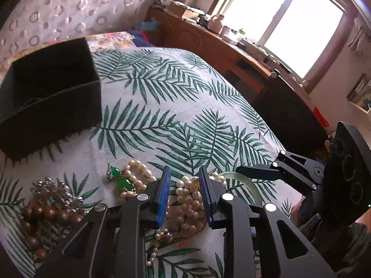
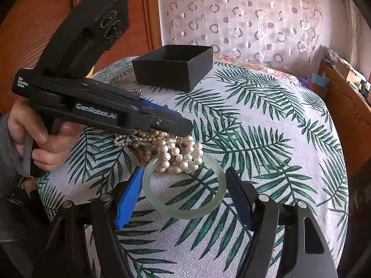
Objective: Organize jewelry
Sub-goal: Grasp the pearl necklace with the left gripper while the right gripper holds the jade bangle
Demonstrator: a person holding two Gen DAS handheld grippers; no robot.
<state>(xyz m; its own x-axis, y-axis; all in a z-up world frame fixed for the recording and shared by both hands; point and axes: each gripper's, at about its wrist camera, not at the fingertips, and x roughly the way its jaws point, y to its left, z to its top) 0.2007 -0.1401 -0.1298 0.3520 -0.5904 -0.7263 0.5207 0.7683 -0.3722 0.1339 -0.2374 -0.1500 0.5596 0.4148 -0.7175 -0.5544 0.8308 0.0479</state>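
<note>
A pile of pearl strands (image 1: pixel 187 199) (image 2: pixel 180 155) lies on the palm-leaf cloth. My left gripper (image 1: pixel 184 173) (image 2: pixel 183 132) points down onto it, jaws narrow, with pearls in the gap and a sliver of cloth showing beside the left pad. A pale jade bangle (image 2: pixel 183 190) (image 1: pixel 243 180) lies flat, partly under the pearls. My right gripper (image 2: pixel 184 171) stands wide open around it, its pads close beside the rim. Left of the pearls are a green-stone pendant (image 1: pixel 120 180), a silver piece (image 1: pixel 55 192) and brown wooden beads (image 1: pixel 46 213).
An open black box (image 1: pixel 46 92) (image 2: pixel 174 67) stands at the far side of the round table (image 1: pixel 174 104). A hand (image 2: pixel 46 139) grips the left tool's handle. A cluttered wooden desk (image 1: pixel 231 46) runs under the window, beyond the table's edge.
</note>
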